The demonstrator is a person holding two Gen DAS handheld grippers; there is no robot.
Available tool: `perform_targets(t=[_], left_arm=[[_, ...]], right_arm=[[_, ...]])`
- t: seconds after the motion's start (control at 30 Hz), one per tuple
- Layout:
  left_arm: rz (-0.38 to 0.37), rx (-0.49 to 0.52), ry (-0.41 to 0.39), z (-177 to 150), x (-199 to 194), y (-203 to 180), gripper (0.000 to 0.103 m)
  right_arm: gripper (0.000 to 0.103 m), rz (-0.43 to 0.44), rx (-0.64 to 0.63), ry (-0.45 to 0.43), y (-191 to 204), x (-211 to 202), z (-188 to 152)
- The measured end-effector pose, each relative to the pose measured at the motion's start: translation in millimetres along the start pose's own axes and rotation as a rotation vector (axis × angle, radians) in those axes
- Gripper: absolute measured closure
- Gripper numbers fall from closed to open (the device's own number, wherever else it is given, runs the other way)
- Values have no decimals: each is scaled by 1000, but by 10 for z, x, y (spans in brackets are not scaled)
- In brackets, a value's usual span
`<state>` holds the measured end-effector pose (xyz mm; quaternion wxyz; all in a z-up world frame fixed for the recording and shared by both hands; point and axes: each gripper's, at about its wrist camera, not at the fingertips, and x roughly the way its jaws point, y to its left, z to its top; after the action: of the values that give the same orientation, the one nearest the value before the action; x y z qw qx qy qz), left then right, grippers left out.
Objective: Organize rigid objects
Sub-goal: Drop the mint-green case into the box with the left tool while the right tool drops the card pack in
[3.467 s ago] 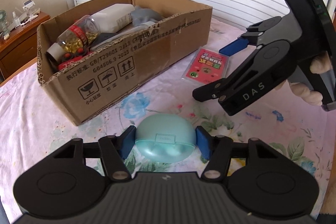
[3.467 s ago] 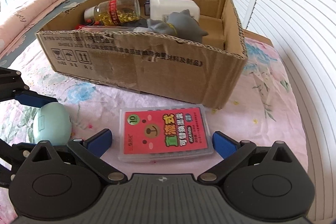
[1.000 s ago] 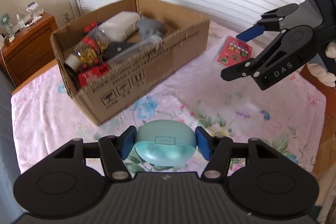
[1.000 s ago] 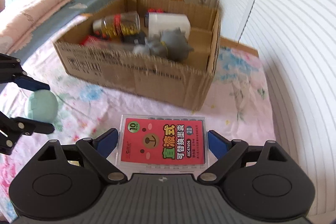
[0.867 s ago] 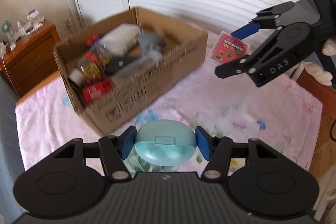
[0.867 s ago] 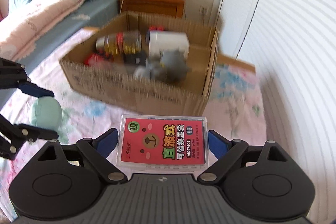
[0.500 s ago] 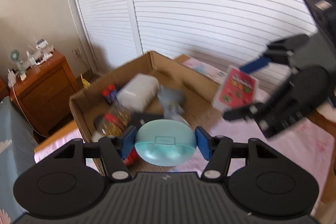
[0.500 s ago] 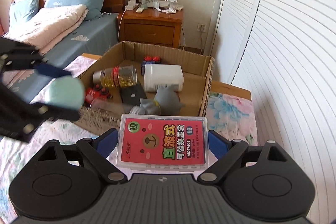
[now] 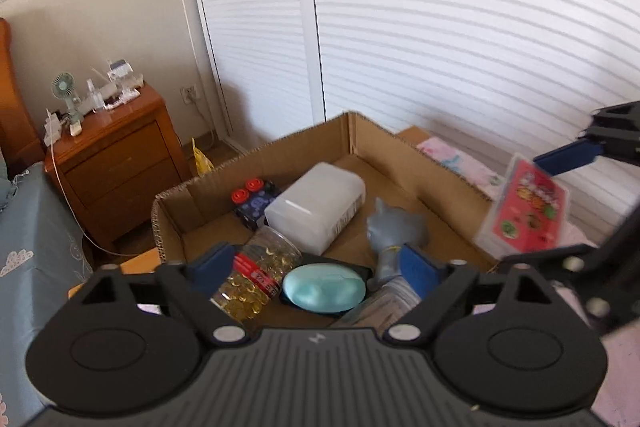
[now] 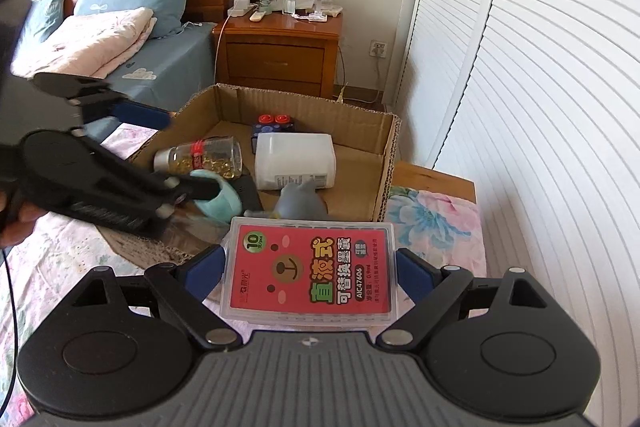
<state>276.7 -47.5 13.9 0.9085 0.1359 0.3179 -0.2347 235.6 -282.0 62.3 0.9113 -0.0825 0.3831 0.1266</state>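
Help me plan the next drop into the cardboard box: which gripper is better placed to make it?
Right. The right gripper holds the red refill case just short of the cardboard box. The left gripper, jaws just opened, is empty; the teal case lies inside.

Bright daylight fills both fisheye views, the white louvred doors glowing pale. Straight lines bow toward the dark corners. Motion blur smears the red card box in the left view and the left gripper in the right view.
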Motion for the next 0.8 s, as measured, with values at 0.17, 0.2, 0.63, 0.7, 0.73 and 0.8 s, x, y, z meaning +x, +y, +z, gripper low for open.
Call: perform_targets(t=[0.17, 0.2, 0.63, 0.7, 0.73, 0.8], left_arm=[[79, -7, -7, -60, -213, 21, 2], [68, -8, -11, -94, -255, 41, 2], [42, -87, -23, -438, -632, 55, 1], [33, -104, -35, -462, -692, 44, 1], [32, -110, -44, -468, -720, 43, 1], [42, -123, -63, -479, -760, 41, 1]], right_arm=[[9, 6, -5, -1, -53, 155, 188], [9, 14, -6, 8, -62, 207, 251], [9, 15, -15, 16, 55, 718, 768], [6, -1, -8, 12, 67, 770, 778], [1, -6, 2, 20, 67, 782, 772], [0, -7, 16, 19, 75, 746, 743]])
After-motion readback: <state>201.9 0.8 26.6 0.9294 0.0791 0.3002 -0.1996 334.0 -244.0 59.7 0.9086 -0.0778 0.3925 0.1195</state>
